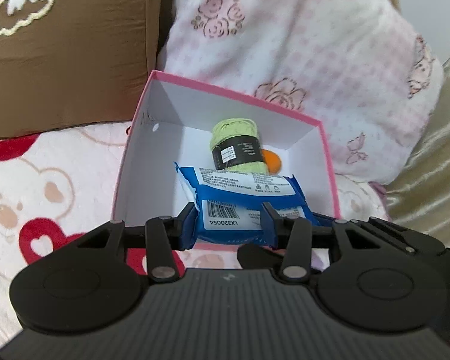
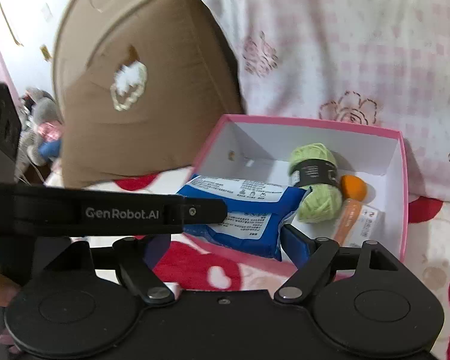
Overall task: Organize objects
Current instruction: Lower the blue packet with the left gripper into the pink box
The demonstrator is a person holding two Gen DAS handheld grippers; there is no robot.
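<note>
At lower centre of the left view, my left jaws [image 1: 229, 225] grip a blue pack [image 1: 240, 198] over the near rim of the pink box [image 1: 327, 156], its long axis running left to right. Behind it in the box lie green yarn [image 1: 237, 147], tilted, and an orange tube [image 2: 349, 210]. Pillows crowd the box's far side. My right jaws [image 2: 225, 247] stand wide, empty.
</note>
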